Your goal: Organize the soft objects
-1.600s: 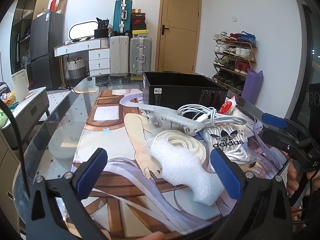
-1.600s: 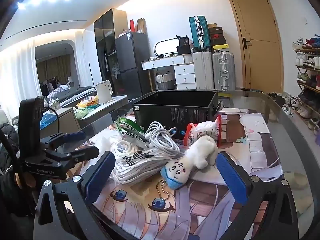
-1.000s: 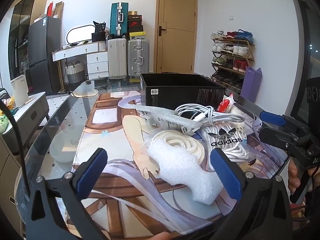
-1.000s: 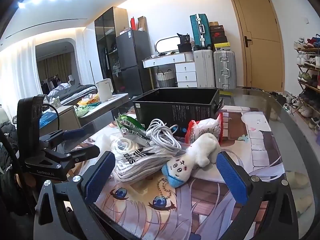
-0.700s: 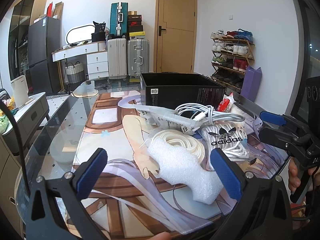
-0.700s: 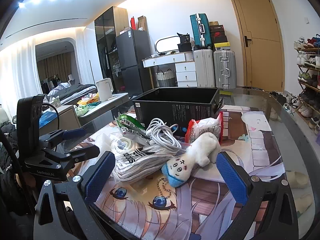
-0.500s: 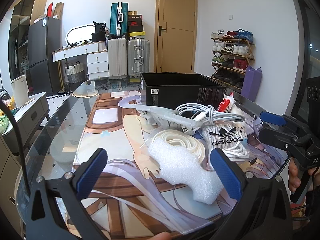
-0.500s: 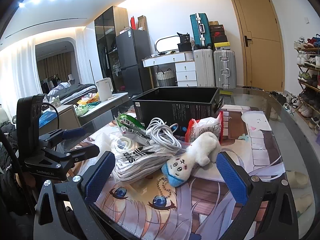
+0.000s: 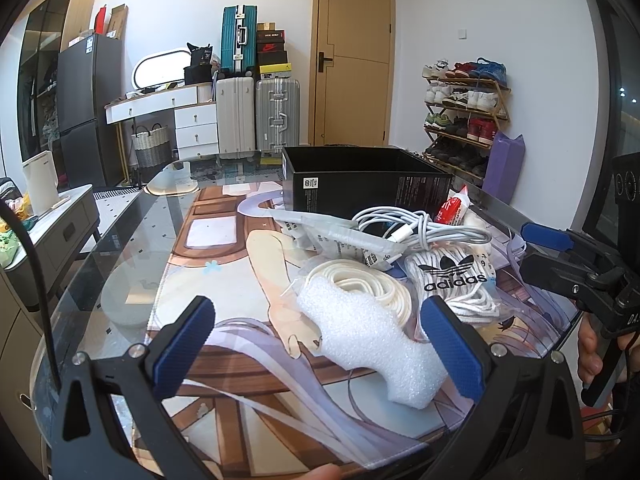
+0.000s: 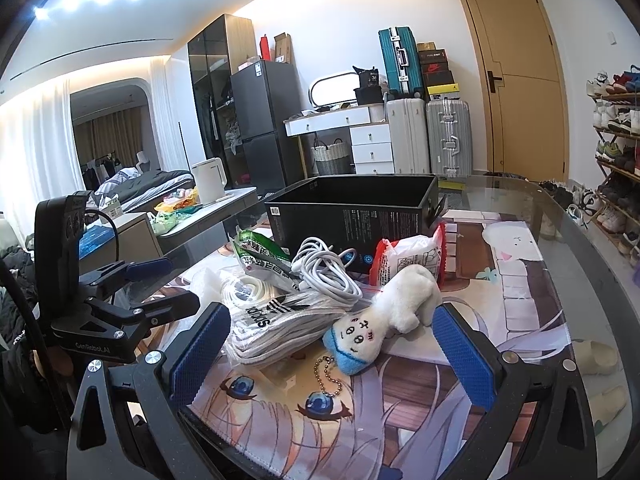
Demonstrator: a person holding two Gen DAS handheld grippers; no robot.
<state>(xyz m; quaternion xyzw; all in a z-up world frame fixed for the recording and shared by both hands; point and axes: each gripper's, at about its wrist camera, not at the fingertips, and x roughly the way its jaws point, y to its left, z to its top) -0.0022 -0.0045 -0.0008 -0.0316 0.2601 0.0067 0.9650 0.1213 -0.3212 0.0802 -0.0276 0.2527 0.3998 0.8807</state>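
Note:
A pile lies on the printed mat in front of an open black box point(image 9: 360, 182), also in the right wrist view point(image 10: 352, 216). In the left wrist view a white foam piece point(image 9: 368, 336) lies between the open fingers of my left gripper point(image 9: 316, 344), with a white cord coil point(image 9: 360, 284), adidas laces point(image 9: 456, 280) and a white cable point(image 9: 420, 232) behind. My right gripper point(image 10: 332, 354) is open and empty just before a white plush toy point(image 10: 384, 316). A red snack pack point(image 10: 404, 256) and a green one point(image 10: 260, 254) lie nearby.
The glass table point(image 9: 120, 248) has a curved edge at left and a far rim point(image 10: 580, 232). Each gripper shows in the other's view: the right one point(image 9: 568, 256), the left one point(image 10: 132, 284). Suitcases, a dresser, a shoe rack and a door stand behind.
Both grippers shifted slightly between the oldest frames and a second ago, then held still. Nothing on the table has moved.

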